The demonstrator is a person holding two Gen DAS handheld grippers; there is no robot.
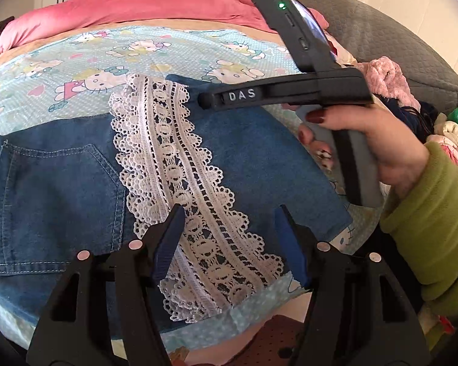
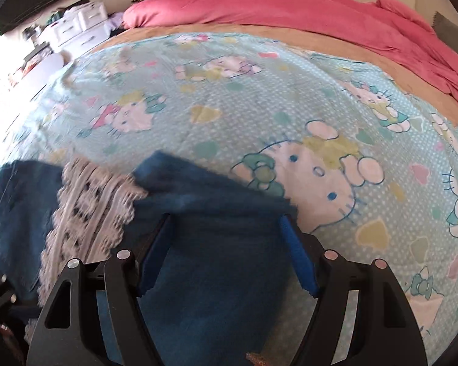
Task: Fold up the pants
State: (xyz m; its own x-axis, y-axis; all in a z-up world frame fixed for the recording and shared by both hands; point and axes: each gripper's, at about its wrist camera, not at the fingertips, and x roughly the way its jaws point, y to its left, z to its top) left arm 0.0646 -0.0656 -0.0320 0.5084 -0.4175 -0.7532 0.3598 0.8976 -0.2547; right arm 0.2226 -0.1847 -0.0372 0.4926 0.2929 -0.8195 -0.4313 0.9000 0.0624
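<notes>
Blue denim pants (image 1: 58,183) with a white lace strip (image 1: 180,189) lie folded on the Hello Kitty sheet (image 1: 85,61); a back pocket shows at the left. My left gripper (image 1: 229,213) is open and empty just above the lace near the bed's front edge. The right gripper (image 1: 207,99) shows in the left wrist view, held in a hand over the pants' far right part; its fingers look together from this side. In the right wrist view the right gripper (image 2: 227,219) is open and empty over the denim (image 2: 210,244), with the lace (image 2: 88,213) to its left.
A pink duvet (image 1: 137,6) lies across the far side of the bed. A grey cushion (image 1: 381,30) and a pile of clothes (image 1: 452,134) sit at the right. White drawers (image 2: 76,21) stand past the bed's left side.
</notes>
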